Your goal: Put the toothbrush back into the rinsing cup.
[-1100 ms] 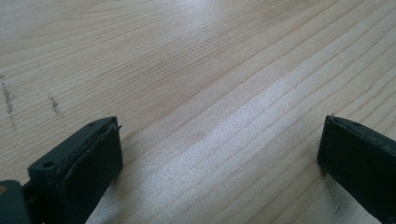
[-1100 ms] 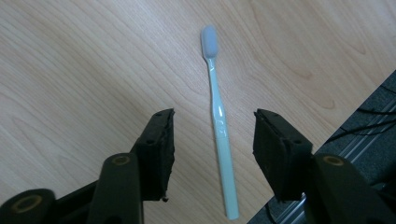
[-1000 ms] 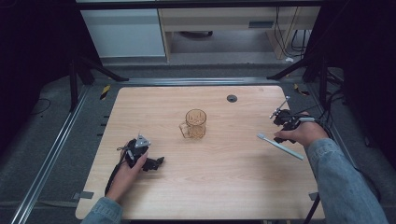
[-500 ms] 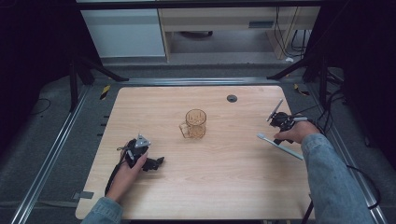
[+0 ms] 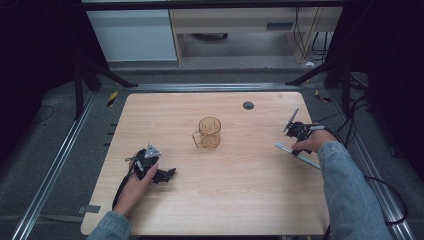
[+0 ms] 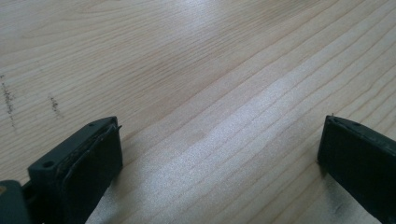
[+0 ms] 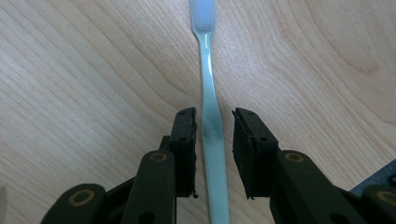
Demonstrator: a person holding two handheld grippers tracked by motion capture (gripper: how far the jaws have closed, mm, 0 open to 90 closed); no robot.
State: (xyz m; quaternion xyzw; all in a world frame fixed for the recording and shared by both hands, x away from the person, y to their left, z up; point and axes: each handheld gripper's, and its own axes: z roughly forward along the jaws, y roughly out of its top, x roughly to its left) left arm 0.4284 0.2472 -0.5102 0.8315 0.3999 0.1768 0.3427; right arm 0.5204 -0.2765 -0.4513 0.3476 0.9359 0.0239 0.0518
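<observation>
A pale blue-green toothbrush (image 7: 211, 116) lies flat on the wooden table (image 5: 240, 190) at the right, its bristle head (image 7: 203, 13) pointing away from me. My right gripper (image 7: 214, 126) points down over the handle with a jaw on each side. Its jaws have just been closing; a narrow gap still shows beside the handle, so the pads are not pressing on it. In the high view the toothbrush (image 5: 311, 162) sticks out from under my right hand and the right gripper (image 5: 296, 147). My left gripper (image 5: 165, 176) rests at the front left, its jaws (image 6: 219, 149) wide open over bare wood.
An amber see-through mug (image 5: 209, 132) stands upright near the table's middle, handle toward the left. A small dark round cap (image 5: 248, 105) sits in the tabletop at the back. Metal rails run along both sides, with cables at the right edge.
My right gripper has come down and a little toward the table's middle, onto the toothbrush handle, and its jaws have narrowed around it. The left hand and the mug have not moved.
</observation>
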